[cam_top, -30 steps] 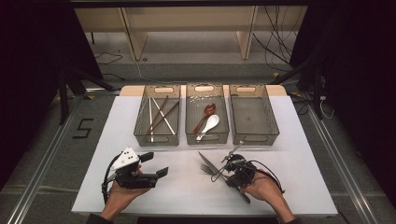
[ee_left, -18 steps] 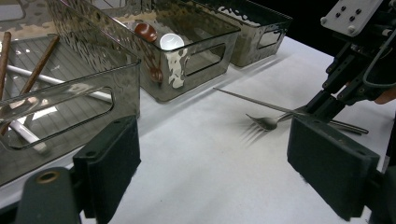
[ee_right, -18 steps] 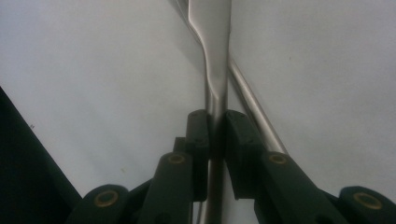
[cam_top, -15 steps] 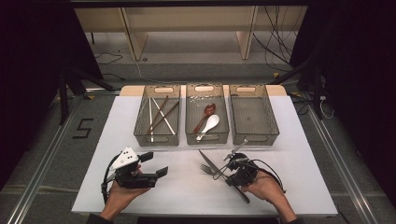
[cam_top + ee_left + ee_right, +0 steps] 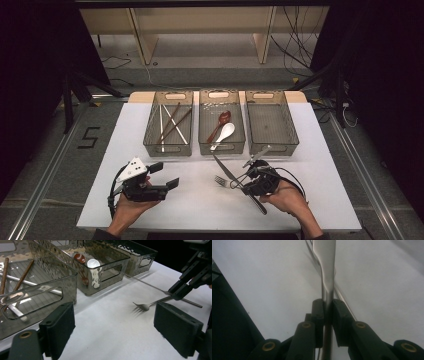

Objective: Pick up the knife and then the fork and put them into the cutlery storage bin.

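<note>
The right hand-held gripper is clamped on the fork handle. Since a second ago the fork has shifted slightly toward the lower centre of the high view, near the knife; judged, the pick is secured and transfer is pending. Long axis runs lower right to centre, tines pointing left. The left hand-held gripper stands open, idle.

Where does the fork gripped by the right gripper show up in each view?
High view: fork low and right of centre, beside the knife.
Left gripper view: fork right of centre, tines pointing left.
Right gripper view: fork handle rising from the shut jaws.
Shared landmark: right gripper.
</note>
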